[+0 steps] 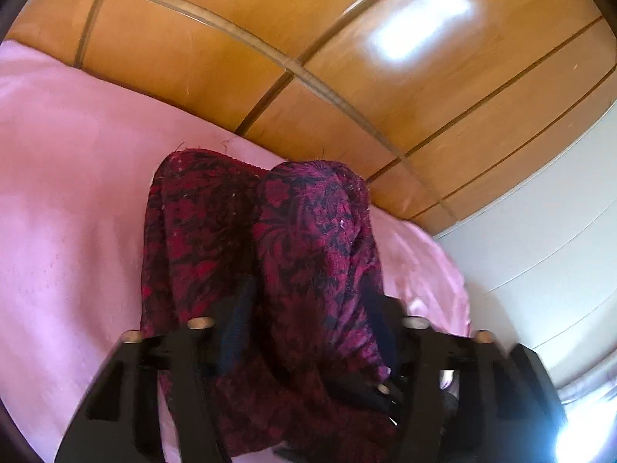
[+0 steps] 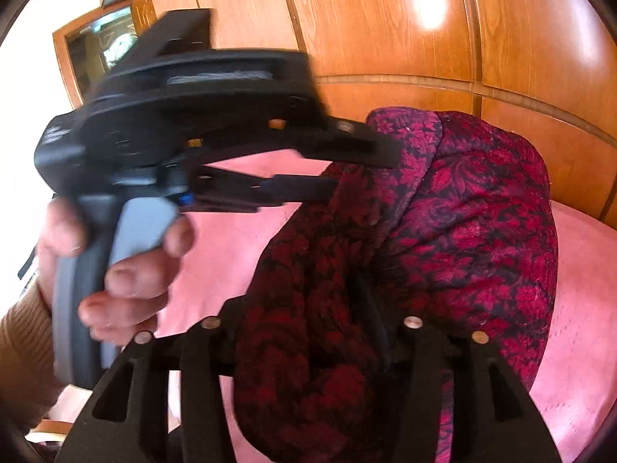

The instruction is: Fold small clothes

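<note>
A small garment of dark red and magenta floral cloth (image 1: 293, 239) hangs bunched above the pink bedspread (image 1: 69, 193). My left gripper (image 1: 308, 308) is shut on the cloth, which drapes over its fingers. In the right wrist view the same cloth (image 2: 462, 208) is pinched in my right gripper (image 2: 331, 308), which is shut on it. The left gripper (image 2: 347, 169) also shows there, held in a hand, its fingers closed on the cloth's upper left edge.
A glossy wooden wardrobe (image 1: 347, 58) stands right behind the bed. A white wall or panel (image 1: 540, 250) is at the right. The pink bedspread (image 2: 578, 308) lies under the cloth. A wood-framed mirror (image 2: 100, 42) is at the upper left.
</note>
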`<state>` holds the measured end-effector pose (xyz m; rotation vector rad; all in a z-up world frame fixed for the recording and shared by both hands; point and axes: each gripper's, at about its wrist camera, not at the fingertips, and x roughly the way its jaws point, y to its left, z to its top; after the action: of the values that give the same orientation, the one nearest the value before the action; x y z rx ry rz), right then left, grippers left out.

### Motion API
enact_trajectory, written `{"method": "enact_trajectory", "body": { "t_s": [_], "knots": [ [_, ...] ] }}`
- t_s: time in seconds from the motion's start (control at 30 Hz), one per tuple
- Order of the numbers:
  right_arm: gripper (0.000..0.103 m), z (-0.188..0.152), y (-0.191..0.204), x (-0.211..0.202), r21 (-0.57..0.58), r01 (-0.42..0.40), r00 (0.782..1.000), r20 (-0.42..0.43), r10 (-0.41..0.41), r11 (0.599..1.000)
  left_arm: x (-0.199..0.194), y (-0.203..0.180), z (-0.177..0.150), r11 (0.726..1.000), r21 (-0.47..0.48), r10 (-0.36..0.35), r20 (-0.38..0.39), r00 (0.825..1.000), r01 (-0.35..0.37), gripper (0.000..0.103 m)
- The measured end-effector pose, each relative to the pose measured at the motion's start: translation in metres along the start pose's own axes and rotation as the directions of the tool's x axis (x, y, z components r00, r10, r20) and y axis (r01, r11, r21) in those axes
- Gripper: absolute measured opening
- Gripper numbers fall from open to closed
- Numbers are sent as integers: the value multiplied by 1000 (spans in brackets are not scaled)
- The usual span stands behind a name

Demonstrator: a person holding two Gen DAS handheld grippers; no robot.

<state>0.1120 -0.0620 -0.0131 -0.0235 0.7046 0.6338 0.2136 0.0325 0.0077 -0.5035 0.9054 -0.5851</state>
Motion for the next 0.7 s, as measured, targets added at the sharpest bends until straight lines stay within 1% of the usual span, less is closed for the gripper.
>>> {"method": "enact_trajectory", "body": {
  "t_s": [0.03, 0.07, 0.1, 0.13, 0.17, 0.2, 0.23, 0.3, 0.33, 0.37, 0.4, 0.47, 0.57, 0.6, 0.63, 0.7],
  "knots": [
    [57, -4, 3, -5, -2, -4, 1000, 6, 4, 1000, 5, -4, 1, 999, 29, 43, -10, 999, -43, 24],
    [61, -5, 6, -11, -3, -13, 1000, 13, 13, 1000, 11, -4, 3, 997, 39, 60, -12, 998, -59, 19],
    [62, -5, 4, -15, 2, -39, 999, 13, 39, 999, 12, -6, 3, 996, 50, 77, -10, 997, -77, 19],
    [64, -8, 1, -26, 18, -88, 996, 9, 88, 996, 12, -7, 3, 993, 63, 97, -2, 995, -96, 17],
    [64, -9, -2, -33, 27, -121, 993, 9, 120, 992, 12, -7, 3, 992, 68, 103, 3, 995, -103, 16],
    [64, -10, -7, -42, 38, -163, 987, 14, 163, 986, 12, -8, 3, 992, 70, 105, 5, 994, -105, 16],
    [64, -13, -16, -56, 61, -218, 976, 25, 217, 974, 10, -8, 2, 991, 75, 109, 8, 994, -109, 16],
    [64, -19, -32, -79, 90, -262, 965, 50, 258, 961, 7, -7, 1, 988, 83, 126, 11, 992, -126, 16],
    [64, -16, -45, -89, 111, -263, 964, 67, 256, 959, 6, -7, 1, 988, 84, 128, 11, 992, -129, 16],
    [64, -17, -52, -95, 122, -242, 969, 72, 235, 962, 4, -5, 1, 988, 85, 131, 12, 991, -132, 16],
    [64, -21, -63, -99, 134, -182, 982, 68, 174, 974, 2, -6, 0, 987, 86, 137, 14, 990, -138, 16],
    [62, -19, -81, -87, 158, -116, 993, 44, 110, 981, 2, -6, 1, 984, 87, 155, 20, 988, -156, 15],
    [58, -20, -86, -58, 161, -66, 998, -3, 67, 985, -3, -2, 1, 976, 84, 198, 35, 980, -201, 15],
    [57, -19, -78, -44, 147, -56, 998, -24, 60, 988, -4, -1, 0, 973, 83, 215, 40, 976, -217, 14],
    [57, -19, -79, -33, 137, -43, 998, -36, 48, 990, -5, 3, 0, 962, 82, 257, 45, 965, -259, 14],
    [58, -17, -65, -13, 99, 2, 998, -63, 4, 995, -4, 15, -1, 947, 62, 314, 38, 949, -316, 14]
  ]
}}
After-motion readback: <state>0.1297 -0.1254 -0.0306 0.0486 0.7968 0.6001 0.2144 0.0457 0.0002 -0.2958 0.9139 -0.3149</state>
